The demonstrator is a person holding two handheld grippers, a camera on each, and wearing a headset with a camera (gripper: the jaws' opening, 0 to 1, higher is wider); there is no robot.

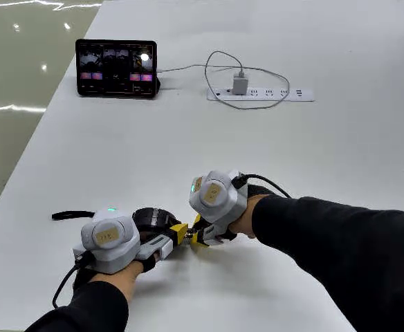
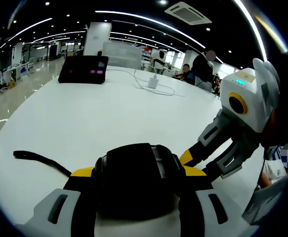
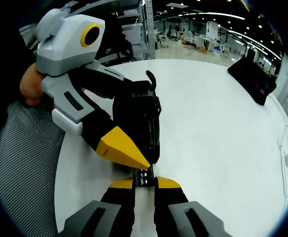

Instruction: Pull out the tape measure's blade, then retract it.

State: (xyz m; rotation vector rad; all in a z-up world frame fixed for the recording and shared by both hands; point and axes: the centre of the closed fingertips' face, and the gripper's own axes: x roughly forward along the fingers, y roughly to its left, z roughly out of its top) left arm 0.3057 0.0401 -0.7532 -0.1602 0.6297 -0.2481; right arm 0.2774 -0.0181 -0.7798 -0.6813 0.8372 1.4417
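A black tape measure point(image 1: 153, 220) sits on the white table point(image 1: 188, 138), with its black wrist strap point(image 1: 72, 215) trailing to the left. My left gripper point(image 2: 136, 173) is shut on the tape measure's body point(image 2: 136, 180), yellow fingertips on either side. My right gripper point(image 3: 144, 182) is shut on the metal blade tip point(image 3: 144, 176), right at the case's mouth point(image 3: 139, 128). In the head view the two grippers meet nose to nose, left gripper point(image 1: 178, 234) and right gripper point(image 1: 196, 236). Hardly any blade shows outside the case.
A tablet point(image 1: 116, 67) stands at the back left of the table. A white power strip point(image 1: 261, 93) with a charger and looped cable lies at the back middle. The table's left edge borders a shiny floor point(image 1: 15, 83). People sit in the background of the left gripper view.
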